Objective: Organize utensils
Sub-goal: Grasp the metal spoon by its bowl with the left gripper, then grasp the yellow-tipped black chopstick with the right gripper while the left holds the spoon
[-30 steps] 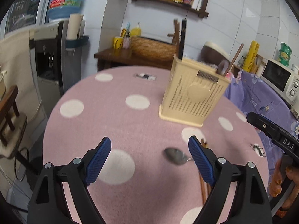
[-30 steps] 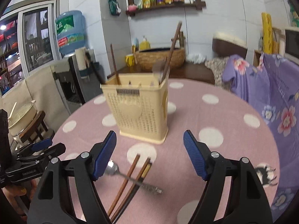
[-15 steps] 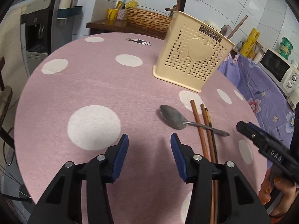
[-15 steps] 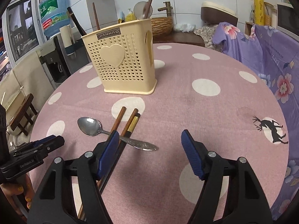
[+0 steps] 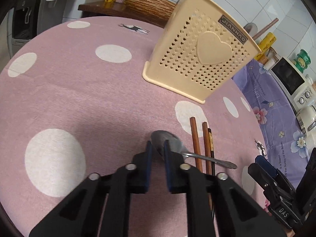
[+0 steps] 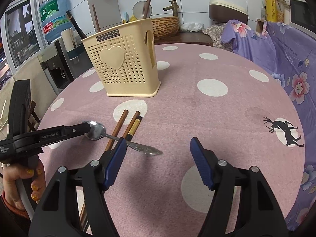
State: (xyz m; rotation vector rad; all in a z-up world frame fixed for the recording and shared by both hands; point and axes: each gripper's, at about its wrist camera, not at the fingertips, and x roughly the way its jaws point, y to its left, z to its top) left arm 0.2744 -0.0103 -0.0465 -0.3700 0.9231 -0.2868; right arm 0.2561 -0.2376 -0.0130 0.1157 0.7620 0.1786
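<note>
A metal spoon [image 5: 173, 145] lies on the pink dotted tablecloth [image 5: 79, 90], its handle crossing three chopsticks [image 5: 195, 136]. My left gripper [image 5: 157, 144] is shut on the spoon's bowl, one pad on each side. The right wrist view shows the left gripper [image 6: 88, 127] at the spoon [image 6: 97, 132], beside the chopsticks [image 6: 118, 124]. My right gripper [image 6: 159, 140] hovers over the spoon's handle end, jaws closing, pads touching nothing. A cream perforated utensil holder [image 6: 122, 69] stands behind, with chopsticks and a spoon inside.
A purple floral cloth [image 6: 276, 45] hangs at the table's right side. A microwave [image 5: 288, 77] stands past it. A water dispenser [image 6: 53, 15] and a wicker basket [image 5: 148, 2] sit beyond the far edge. A person's hand [image 6: 19, 177] grips the left tool.
My left gripper dropped toward the spoon and went from wide open to shut on its bowl. My right gripper sank closer to the table and its jaws narrowed a little.
</note>
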